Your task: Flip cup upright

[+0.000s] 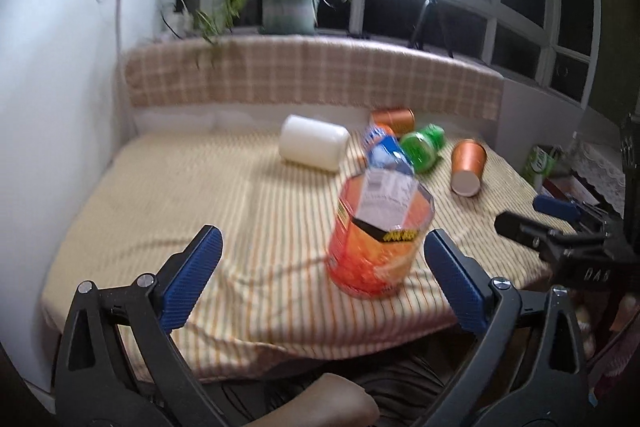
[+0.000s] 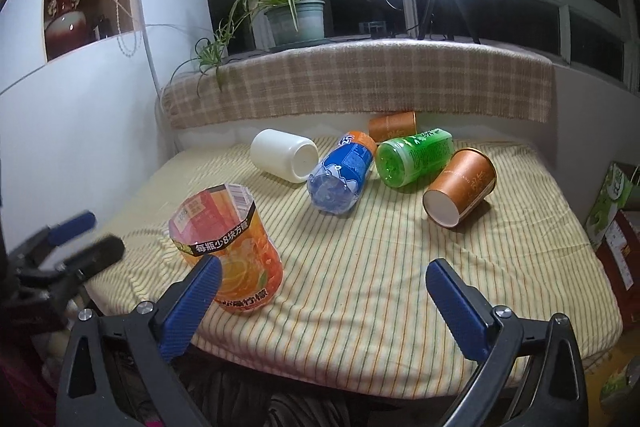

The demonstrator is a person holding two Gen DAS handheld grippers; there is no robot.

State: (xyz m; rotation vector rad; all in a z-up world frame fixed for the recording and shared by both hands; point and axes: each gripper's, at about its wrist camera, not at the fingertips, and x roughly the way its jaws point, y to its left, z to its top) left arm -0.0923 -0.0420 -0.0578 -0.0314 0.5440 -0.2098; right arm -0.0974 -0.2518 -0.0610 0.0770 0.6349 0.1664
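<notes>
Orange plastic cup (image 1: 380, 239) stands mouth-up on the striped counter (image 1: 200, 187), at one o'clock between the left tongs (image 1: 322, 257), which gape wide and empty. From the right tongs (image 2: 322, 285), equally wide and empty, the cup sits at ten o'clock; the paper cup (image 2: 460, 185) lies tipped at one.

Striped table cloth (image 2: 360, 267) — six cups (image 2: 460, 187) on it

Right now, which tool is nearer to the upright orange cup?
Left. The left tool is open just in front of the orange cup; the right tool is open further to the cup's right.
</notes>
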